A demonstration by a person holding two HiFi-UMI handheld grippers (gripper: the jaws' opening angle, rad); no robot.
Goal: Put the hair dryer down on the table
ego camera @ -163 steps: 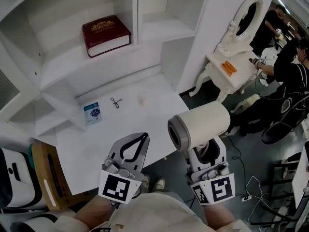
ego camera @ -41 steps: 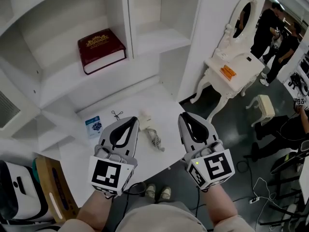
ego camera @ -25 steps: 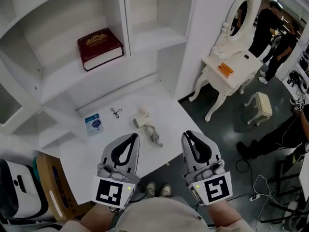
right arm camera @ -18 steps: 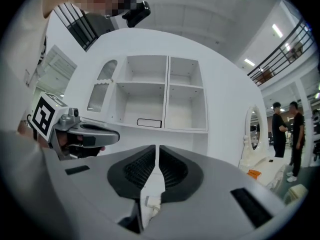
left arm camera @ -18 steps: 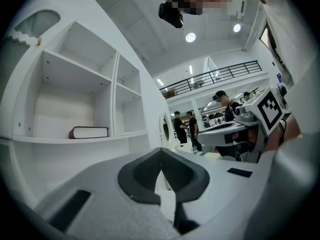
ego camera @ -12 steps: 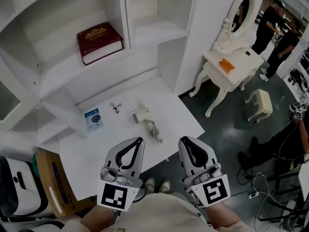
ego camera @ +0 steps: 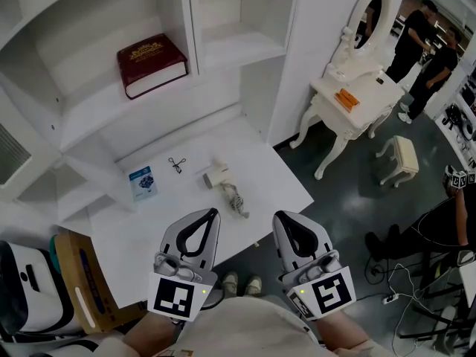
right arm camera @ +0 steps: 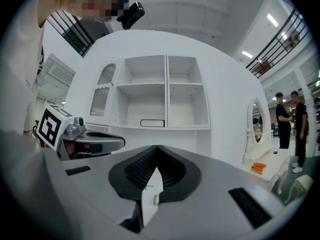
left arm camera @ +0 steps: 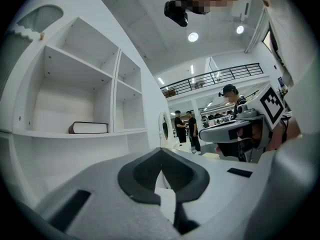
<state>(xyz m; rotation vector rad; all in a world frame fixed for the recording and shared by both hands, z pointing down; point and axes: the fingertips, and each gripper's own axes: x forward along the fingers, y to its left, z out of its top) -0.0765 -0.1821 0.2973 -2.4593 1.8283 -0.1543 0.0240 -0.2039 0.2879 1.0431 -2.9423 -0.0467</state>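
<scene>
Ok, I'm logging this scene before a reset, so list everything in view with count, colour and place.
hair dryer: one, off-white, lying on the table
table: one, white, below the shelves
book: one, dark red, flat on a shelf
packet: one, blue, on the table's left part
small metal tool: one, dark, between packet and hair dryer
dressing table: one, white, with mirror, at right
stool: one, pale, on the floor beside it
people: at least two, dark clothes, top right
left gripper: one, grey, shut, empty, nearest the camera
right gripper: one, grey, shut, empty, beside it
</scene>
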